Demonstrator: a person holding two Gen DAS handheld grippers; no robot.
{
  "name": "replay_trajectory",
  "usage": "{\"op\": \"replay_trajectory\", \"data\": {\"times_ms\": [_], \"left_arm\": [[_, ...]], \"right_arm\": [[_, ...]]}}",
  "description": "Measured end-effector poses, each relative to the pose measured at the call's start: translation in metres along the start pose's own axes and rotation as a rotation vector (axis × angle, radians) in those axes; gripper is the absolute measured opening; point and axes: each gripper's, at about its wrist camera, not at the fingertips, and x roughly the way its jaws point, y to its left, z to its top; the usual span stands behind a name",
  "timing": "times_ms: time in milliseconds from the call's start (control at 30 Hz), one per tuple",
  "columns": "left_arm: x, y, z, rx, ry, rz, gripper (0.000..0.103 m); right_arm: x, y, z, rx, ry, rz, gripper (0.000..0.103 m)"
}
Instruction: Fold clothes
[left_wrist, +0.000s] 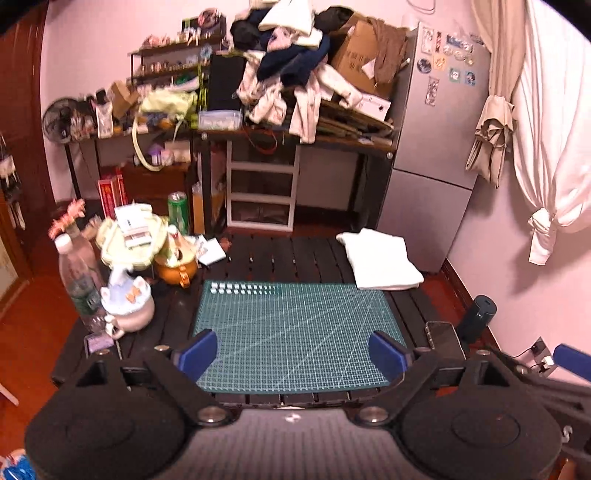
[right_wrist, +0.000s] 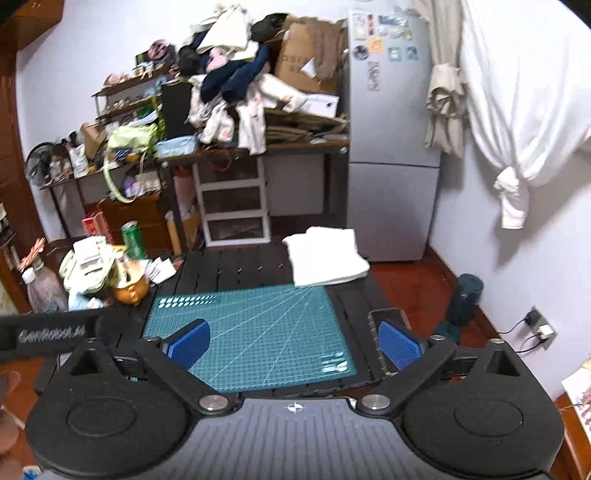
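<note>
A folded white garment (left_wrist: 380, 260) (right_wrist: 325, 260) lies at the far right corner of the dark slatted table (left_wrist: 280, 258) (right_wrist: 229, 269), just beyond a green cutting mat (left_wrist: 291, 332) (right_wrist: 255, 332). My left gripper (left_wrist: 293, 354) hovers open over the mat's near edge, with nothing between its blue pads (left_wrist: 199, 352). Over the mat's right side my right gripper (right_wrist: 295, 345) is open and empty too. Both are well short of the garment. Part of the left tool (right_wrist: 44, 334) shows at the left of the right wrist view.
Bottles, a teapot (left_wrist: 129, 302), an orange pot (left_wrist: 175, 267) and boxes crowd the table's left side. A phone (left_wrist: 445, 339) lies at its right edge. Behind stand a cluttered desk heaped with clothes (left_wrist: 291, 66), a grey fridge (left_wrist: 436, 155) and curtains.
</note>
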Motion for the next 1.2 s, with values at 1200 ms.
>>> {"op": "replay_trajectory", "data": {"times_ms": [1200], "left_arm": [[-0.002,0.006,-0.003,-0.003,0.062,0.059,0.089]], "right_arm": [[-0.005,0.023,-0.005,-0.008,0.037,0.019,0.098]]}}
